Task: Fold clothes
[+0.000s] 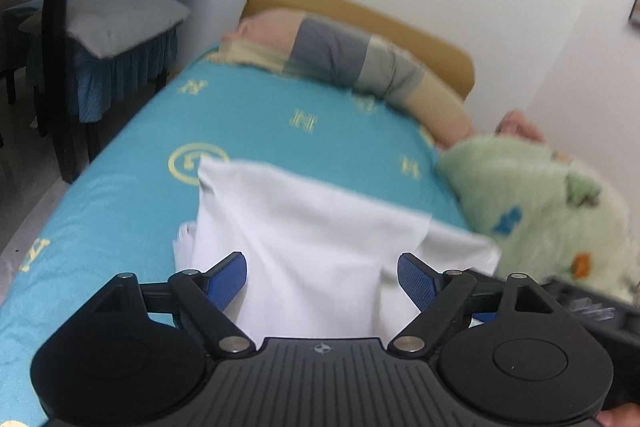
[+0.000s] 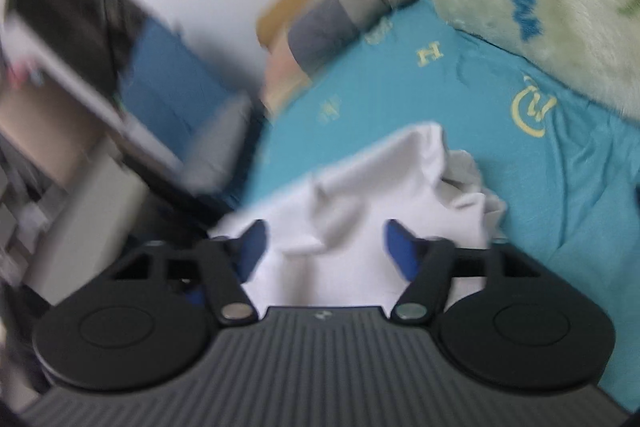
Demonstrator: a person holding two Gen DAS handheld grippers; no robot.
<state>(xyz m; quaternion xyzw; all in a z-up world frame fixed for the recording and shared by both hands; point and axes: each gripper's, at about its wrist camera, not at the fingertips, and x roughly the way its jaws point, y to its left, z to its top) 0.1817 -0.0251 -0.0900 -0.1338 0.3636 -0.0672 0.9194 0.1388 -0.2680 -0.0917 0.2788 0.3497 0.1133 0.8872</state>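
Observation:
A white garment (image 1: 304,227) lies partly folded on the turquoise bedsheet (image 1: 280,115), its upper layer laid over a lower one. My left gripper (image 1: 322,279) hovers over its near edge, blue pads (image 1: 226,279) wide apart, cloth showing between them but not pinched. In the right wrist view the same white garment (image 2: 360,195) is rumpled at its far right corner. My right gripper (image 2: 324,247) stands open above it, its pads (image 2: 400,247) clear of the fabric. Part of the right gripper's black body shows at the lower right of the left wrist view.
A striped grey and beige bolster (image 1: 360,67) lies along the mustard headboard (image 1: 360,15). A pale green fleece blanket (image 1: 540,195) is heaped at the right. A chair with a blue cover and grey cushion (image 1: 112,23) stands left of the bed, by a white desk (image 2: 60,59).

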